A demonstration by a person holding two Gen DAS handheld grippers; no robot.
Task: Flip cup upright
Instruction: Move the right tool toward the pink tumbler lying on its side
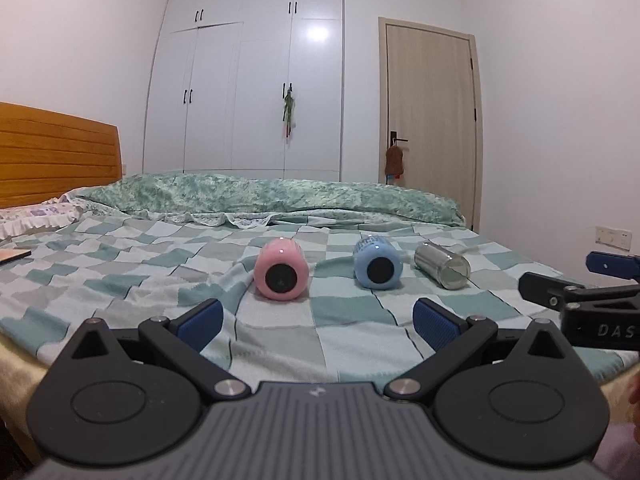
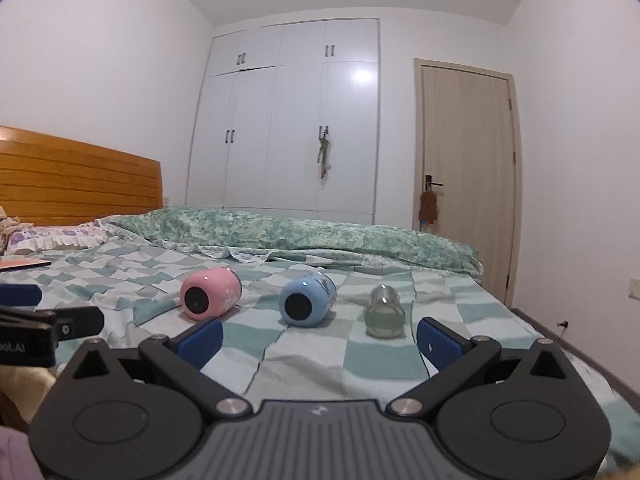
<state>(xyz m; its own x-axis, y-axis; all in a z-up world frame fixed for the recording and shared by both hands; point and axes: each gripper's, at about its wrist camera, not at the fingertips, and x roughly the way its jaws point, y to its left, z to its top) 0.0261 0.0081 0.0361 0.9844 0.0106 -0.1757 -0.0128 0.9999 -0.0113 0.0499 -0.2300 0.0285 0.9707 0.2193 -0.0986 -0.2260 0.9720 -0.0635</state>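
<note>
Three cups lie on their sides on the checked bedspread, bases toward me. A pink cup (image 1: 281,274) (image 2: 209,294) is on the left, a blue cup (image 1: 377,263) (image 2: 307,299) in the middle, a steel cup (image 1: 442,265) (image 2: 385,312) on the right. My left gripper (image 1: 318,323) is open and empty, short of the pink and blue cups. My right gripper (image 2: 320,340) is open and empty, short of the blue and steel cups. The right gripper also shows at the right edge of the left wrist view (image 1: 576,280).
A green folded quilt (image 1: 256,196) lies across the bed behind the cups. A wooden headboard (image 1: 56,152) and pillow (image 1: 36,216) are at the left. A flat book (image 2: 24,263) lies at the far left. White wardrobe (image 1: 248,80) and door (image 1: 432,120) stand behind.
</note>
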